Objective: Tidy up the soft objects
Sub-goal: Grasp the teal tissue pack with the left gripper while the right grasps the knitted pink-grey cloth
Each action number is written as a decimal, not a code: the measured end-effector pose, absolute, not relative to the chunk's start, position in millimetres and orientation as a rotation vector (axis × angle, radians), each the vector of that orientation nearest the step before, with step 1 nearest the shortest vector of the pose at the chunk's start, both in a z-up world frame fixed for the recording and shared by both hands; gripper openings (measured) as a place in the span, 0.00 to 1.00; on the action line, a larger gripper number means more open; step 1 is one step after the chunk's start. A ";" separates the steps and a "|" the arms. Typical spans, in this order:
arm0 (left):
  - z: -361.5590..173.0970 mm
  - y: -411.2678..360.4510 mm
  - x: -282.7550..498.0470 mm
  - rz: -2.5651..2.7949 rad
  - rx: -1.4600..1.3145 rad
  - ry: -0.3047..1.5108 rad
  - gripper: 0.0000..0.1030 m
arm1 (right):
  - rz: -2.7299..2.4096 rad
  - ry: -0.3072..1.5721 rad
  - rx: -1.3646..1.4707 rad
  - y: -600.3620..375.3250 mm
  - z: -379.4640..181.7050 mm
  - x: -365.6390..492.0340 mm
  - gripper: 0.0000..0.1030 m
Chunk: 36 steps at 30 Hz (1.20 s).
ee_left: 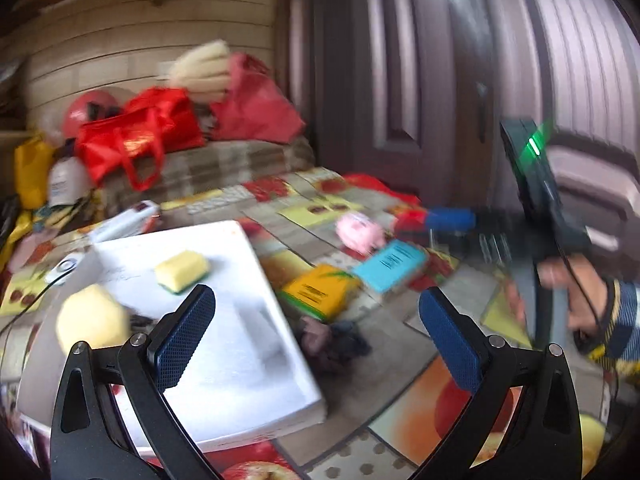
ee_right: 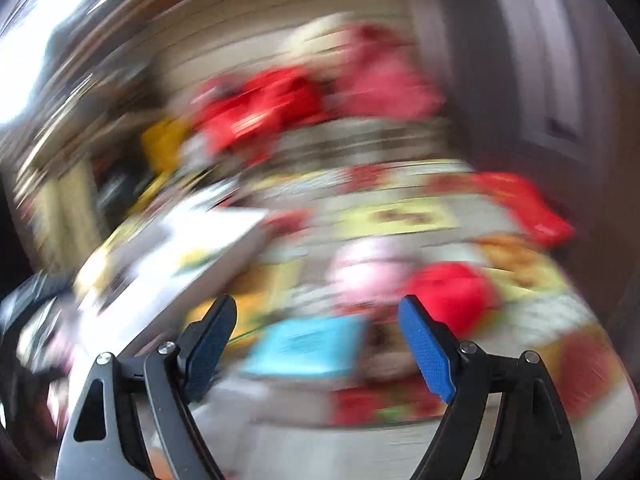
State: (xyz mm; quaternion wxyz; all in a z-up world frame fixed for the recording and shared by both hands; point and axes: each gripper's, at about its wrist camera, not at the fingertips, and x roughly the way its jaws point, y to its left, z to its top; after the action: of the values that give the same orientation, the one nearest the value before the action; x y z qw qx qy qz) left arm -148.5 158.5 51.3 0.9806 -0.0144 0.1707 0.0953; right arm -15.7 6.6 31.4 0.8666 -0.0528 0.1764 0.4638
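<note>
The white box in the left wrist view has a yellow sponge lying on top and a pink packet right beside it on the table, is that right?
Not quite. The packet beside the white box is orange-yellow, not pink; the pink thing lies farther back. The yellow sponge does lie on top. The left wrist view shows this.

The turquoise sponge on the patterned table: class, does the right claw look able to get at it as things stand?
Probably yes. The right claw stands open and empty, with the turquoise sponge lying just ahead between its fingers and nothing on top of it. The view is badly blurred, so fine clearance cannot be judged.
</note>
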 end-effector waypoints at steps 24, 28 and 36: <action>48.5 166.7 -139.6 0.220 -0.099 0.382 1.00 | 1.099 0.642 -0.433 7.9 -11.3 -23.7 0.21; 45.1 129.1 -86.6 0.091 -0.006 0.476 1.00 | 0.916 0.717 -0.238 -53.4 -9.2 35.3 0.21; 31.8 96.0 23.0 0.015 0.104 0.652 0.99 | 0.971 0.783 -0.037 -80.1 -13.3 59.9 0.21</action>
State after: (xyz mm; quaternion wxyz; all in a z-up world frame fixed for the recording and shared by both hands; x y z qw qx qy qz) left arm 23.0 96.0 31.8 0.9459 0.0513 0.3202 0.0075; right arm 59.9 -80.1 -13.3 0.8115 -0.0171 0.3666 0.4548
